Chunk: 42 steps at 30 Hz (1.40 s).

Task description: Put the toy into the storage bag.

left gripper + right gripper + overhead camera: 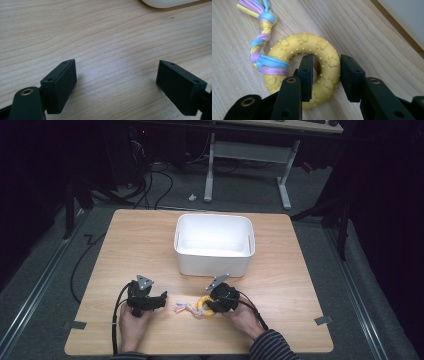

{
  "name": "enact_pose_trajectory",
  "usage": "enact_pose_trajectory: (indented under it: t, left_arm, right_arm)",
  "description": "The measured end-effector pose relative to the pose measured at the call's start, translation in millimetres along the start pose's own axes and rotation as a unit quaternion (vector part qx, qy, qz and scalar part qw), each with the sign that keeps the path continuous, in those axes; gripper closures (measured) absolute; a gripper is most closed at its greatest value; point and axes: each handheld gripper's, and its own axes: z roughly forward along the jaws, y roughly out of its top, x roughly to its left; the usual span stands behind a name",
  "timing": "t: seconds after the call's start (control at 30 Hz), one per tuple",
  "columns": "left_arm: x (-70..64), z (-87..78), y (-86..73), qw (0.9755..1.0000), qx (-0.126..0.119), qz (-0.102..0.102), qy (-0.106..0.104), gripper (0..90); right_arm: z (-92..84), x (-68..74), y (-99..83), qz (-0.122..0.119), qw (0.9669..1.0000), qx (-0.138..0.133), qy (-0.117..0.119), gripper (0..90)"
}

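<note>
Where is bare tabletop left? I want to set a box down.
Free: both sides of the white bin, and the near corners. Crowded: the near middle, with left gripper, right gripper and ring toy.

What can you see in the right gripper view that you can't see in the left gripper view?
Right gripper view alone: a yellow ring toy with paw prints and a braided pastel rope tied on, and the right hand-held gripper with one jaw through the ring's hole and one outside it. Left gripper view alone: the left hand-held gripper, wide open over bare wood. Both: the wooden table and an edge of the white bin.
</note>
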Motion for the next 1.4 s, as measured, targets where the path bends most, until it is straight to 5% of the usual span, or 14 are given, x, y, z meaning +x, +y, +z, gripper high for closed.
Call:
enact_pose_trajectory:
  t: [0.53, 1.4]
  left_arm:
    - [0.1, 0.0, 0.0, 1.0000, 0.000, 0.000, 0.000, 17.0]
    - [0.1, 0.1, 0.1, 1.0000, 0.000, 0.000, 0.000, 17.0]
  right_arm:
    - [-4.0, 1.8, -1.8, -0.001, 0.9999, -0.008, 0.009, 65.4]
    - [-45.2, -20.5, -17.6, 0.033, 0.9980, -0.054, -0.004, 67.7]
